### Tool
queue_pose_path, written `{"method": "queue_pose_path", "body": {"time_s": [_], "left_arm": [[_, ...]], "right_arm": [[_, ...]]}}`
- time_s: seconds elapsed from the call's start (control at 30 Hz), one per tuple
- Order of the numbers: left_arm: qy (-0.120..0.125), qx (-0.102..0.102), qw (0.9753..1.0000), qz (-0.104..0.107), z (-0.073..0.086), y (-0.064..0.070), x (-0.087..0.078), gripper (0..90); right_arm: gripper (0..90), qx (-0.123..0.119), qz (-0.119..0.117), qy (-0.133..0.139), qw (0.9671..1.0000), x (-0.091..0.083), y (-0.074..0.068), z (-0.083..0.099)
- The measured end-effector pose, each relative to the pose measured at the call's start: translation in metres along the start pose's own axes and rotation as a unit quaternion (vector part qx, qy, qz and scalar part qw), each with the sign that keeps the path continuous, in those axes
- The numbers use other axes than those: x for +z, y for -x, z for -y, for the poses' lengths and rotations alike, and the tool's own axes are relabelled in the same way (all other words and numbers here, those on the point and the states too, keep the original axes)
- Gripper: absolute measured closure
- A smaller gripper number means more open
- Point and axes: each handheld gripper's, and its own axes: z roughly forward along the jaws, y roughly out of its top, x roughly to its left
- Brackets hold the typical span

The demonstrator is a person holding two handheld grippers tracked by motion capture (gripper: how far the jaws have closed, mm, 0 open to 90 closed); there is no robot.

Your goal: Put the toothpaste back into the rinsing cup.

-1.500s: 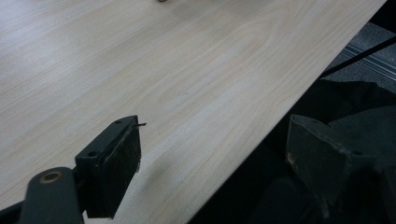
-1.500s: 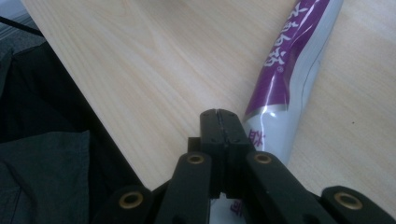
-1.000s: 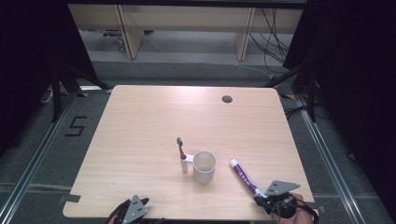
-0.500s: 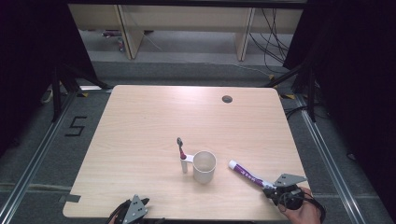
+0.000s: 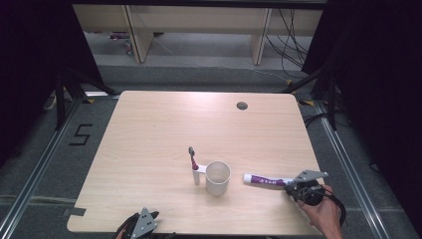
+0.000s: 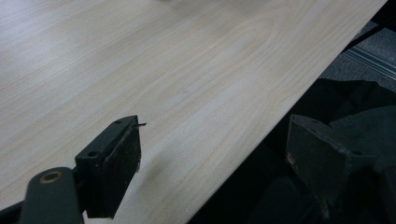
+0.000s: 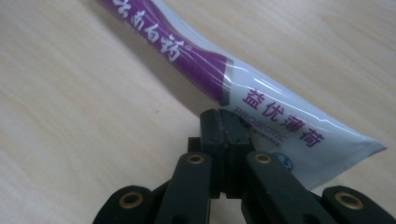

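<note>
table (image 5: 149, 129): pale wood grain, matt
toothpaste tube (image 7: 261, 100): glossy, smooth plastic
cup (image 5: 218, 178): white, smooth
left gripper (image 6: 219, 154): matt black pads

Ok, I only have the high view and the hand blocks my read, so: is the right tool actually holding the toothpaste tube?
Observer: In the right gripper view the right tool has its jaws pressed together, with the tips against the edge of the toothpaste tube. I cannot tell whether they nip that edge.
Operator: Which end of the tube is it at?
Observer: Near the flat crimped end, at the white part with purple print.
Operator: And the left tool?
Observer: The left gripper view shows the left tool wide open, one jaw over the table and the other past its edge.
</note>
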Motion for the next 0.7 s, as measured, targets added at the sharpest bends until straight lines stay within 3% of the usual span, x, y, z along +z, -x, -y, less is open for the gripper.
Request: {"method": "queue_pose_path", "body": {"time_s": [0.07,0.1,0.2,0.37,0.4,0.43,0.53,0.57,0.6,0.7], "left_arm": [[0.002,-0.002,1.0000,0.001,0.000,0.000,0.000,18.1],[-0.001,0.001,1.0000,0.000,0.000,0.000,0.000,18.1],[0.002,-0.002,1.0000,0.000,0.000,0.000,0.000,18.1],[-0.001,0.001,1.0000,0.001,0.000,0.000,0.000,18.1],[-0.001,0.001,1.0000,0.001,0.000,0.000,0.000,18.1],[0.001,-0.001,1.0000,0.002,0.000,0.000,0.000,18.0],[0.005,-0.003,1.0000,0.003,0.000,0.001,0.000,18.0],[0.004,-0.004,1.0000,0.003,0.000,0.001,0.000,18.1],[0.005,-0.004,1.0000,0.003,0.000,0.001,0.000,18.0],[0.010,-0.008,0.9999,0.006,0.000,0.002,0.001,18.1]], "right_arm": [[90.0,-0.008,0.008,0.006,0.9999,0.002,0.007,-0.006],[90.0,0.008,0.007,0.007,0.9999,0.004,0.007,-0.008],[90.0,0.001,0.012,0.005,0.9999,0.007,0.014,-0.014],[90.0,0.030,0.018,0.004,0.9994,0.017,0.027,-0.026],[90.0,0.030,0.018,0.004,0.9994,0.017,0.027,-0.026],[90.0,0.011,0.023,0.014,0.9996,0.020,0.032,-0.027],[90.0,0.034,0.020,0.001,0.9992,0.025,0.038,-0.034],[90.0,0.040,0.023,0.012,0.9988,0.028,0.039,-0.035],[90.0,0.047,0.018,-0.003,0.9987,0.027,0.039,-0.037],[90.0,0.051,0.021,0.013,0.9984,0.033,0.040,-0.044]]}}
